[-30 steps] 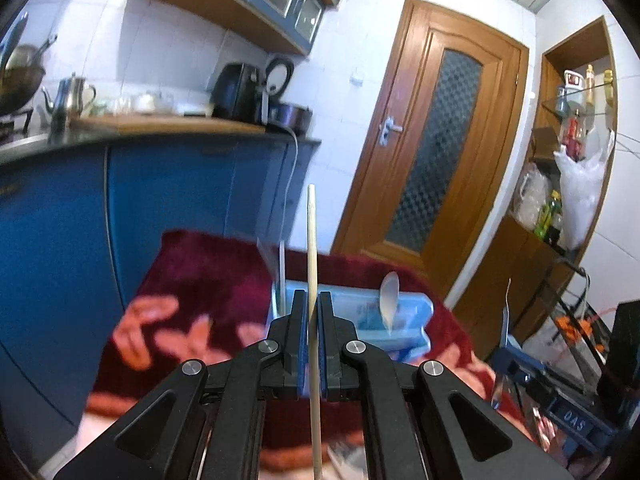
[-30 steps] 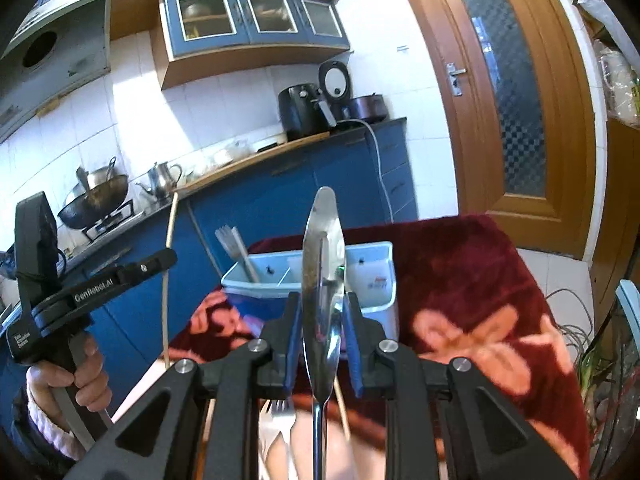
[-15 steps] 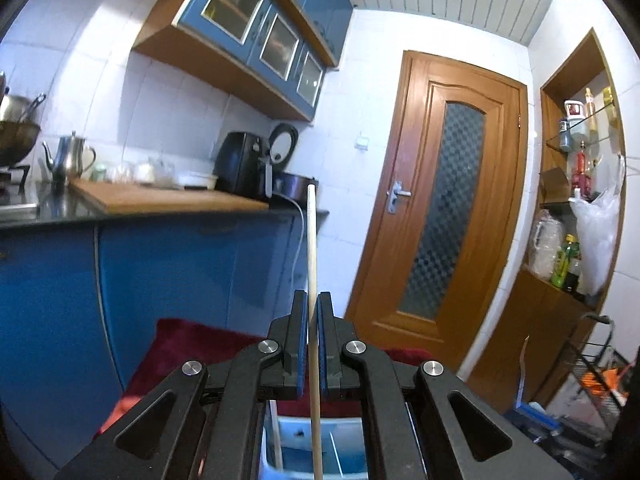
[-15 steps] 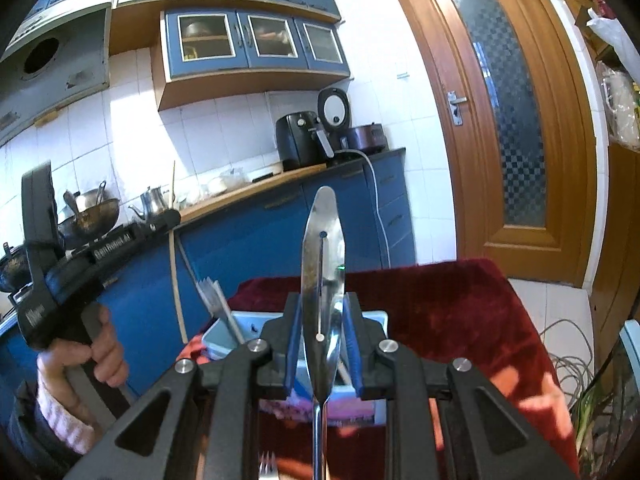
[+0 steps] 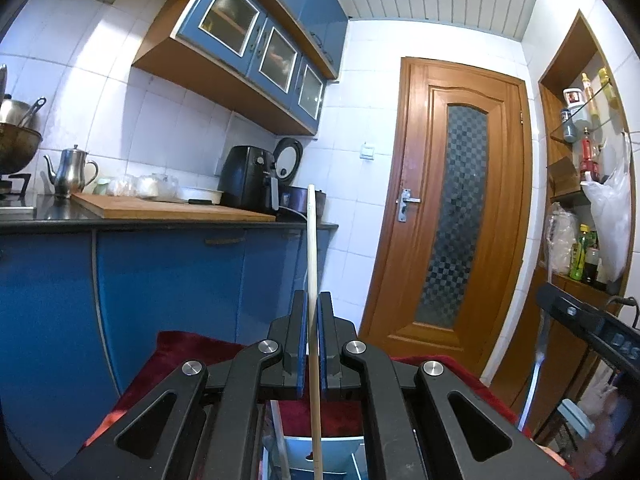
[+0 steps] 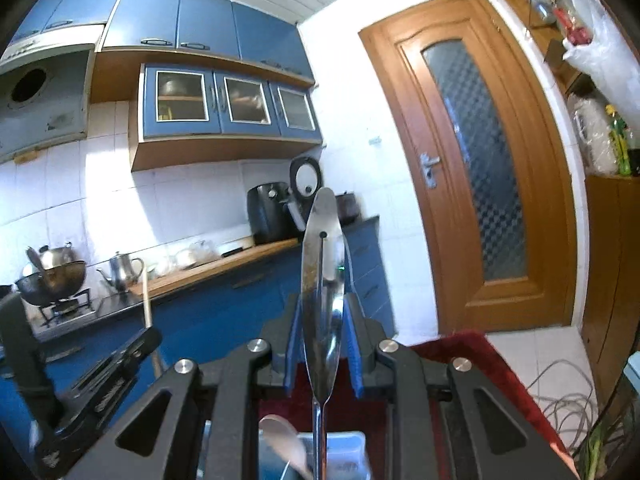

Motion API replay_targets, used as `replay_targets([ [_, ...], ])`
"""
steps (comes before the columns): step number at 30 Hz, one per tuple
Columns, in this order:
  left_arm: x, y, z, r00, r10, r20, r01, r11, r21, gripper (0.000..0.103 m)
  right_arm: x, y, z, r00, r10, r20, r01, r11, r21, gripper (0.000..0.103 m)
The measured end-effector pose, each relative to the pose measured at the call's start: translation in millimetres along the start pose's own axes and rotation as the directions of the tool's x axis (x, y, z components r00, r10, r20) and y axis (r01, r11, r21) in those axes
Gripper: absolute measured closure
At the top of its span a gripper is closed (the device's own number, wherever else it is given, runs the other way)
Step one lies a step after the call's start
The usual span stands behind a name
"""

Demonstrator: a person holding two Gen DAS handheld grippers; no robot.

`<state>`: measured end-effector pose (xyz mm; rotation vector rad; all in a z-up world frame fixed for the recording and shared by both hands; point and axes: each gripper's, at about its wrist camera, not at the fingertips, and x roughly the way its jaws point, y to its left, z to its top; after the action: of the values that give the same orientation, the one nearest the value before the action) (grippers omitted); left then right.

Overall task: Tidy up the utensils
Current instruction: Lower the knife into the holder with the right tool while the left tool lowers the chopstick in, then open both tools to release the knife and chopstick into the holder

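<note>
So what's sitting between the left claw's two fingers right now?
A single wooden chopstick, standing upright, pinched between the left claw pads. The left wrist view shows it.

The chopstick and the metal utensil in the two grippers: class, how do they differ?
The chopstick is pale wood; the metal utensil is shiny steel. The chopstick is a thin even rod; the metal utensil widens into a flat, pointed blade with a slot. Both stand upright, the chopstick pinched in the left gripper, the utensil in the right gripper.

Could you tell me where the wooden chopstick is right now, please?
The wooden chopstick stands upright, clamped in the left gripper, above the light blue utensil tray on the red cloth.
</note>
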<state>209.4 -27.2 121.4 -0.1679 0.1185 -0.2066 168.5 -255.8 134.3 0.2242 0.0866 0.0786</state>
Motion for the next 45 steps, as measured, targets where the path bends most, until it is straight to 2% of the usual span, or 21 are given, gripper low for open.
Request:
replay_targets([
  [12, 13, 1, -25, 0.999, 0.007, -0.048, -0.007, 1.0, -0.001, 0.099, 26, 2, -39, 0.997, -0.008, -0.076, 0.001, 0.996, -0.084, 0.08],
  [18, 13, -2, -31, 0.996, 0.0, -0.088, 0.001, 1.0, 0.009, 0.098, 33, 7, -47, 0.986, 0.005, -0.165, -0.024, 0.993, -0.119, 0.08],
  [20, 10, -1, -31, 0.995, 0.005, -0.101, -0.004, 1.0, 0.016, 0.093, 33, 6, -49, 0.982, 0.014, -0.188, -0.036, 0.993, -0.112, 0.079],
  [22, 7, 0, -29, 0.993, 0.007, -0.115, -0.005, 1.0, 0.017, 0.084, 33, 5, -49, 0.979, 0.011, -0.206, -0.034, 0.993, -0.11, 0.076],
  [24, 5, 1, -28, 0.992, 0.004, -0.125, -0.003, 1.0, 0.014, 0.083, 30, 4, -48, 0.978, 0.011, -0.209, -0.034, 0.994, -0.105, 0.068],
  [32, -17, 2, -22, 0.987, -0.009, -0.162, 0.01, 1.0, 0.003, 0.083, 7, 3, -36, 0.981, 0.014, -0.193, -0.032, 0.995, -0.09, 0.067],
  [35, -29, 0, -20, 0.984, -0.016, -0.175, 0.018, 1.0, 0.012, 0.083, -5, 7, -31, 0.98, 0.001, -0.2, -0.021, 0.995, -0.099, 0.067],
  [45, -74, -4, -9, 0.975, -0.033, -0.22, 0.036, 0.999, 0.01, 0.083, -55, 12, -20, 0.972, 0.03, -0.232, -0.047, 0.997, -0.069, 0.067],
])
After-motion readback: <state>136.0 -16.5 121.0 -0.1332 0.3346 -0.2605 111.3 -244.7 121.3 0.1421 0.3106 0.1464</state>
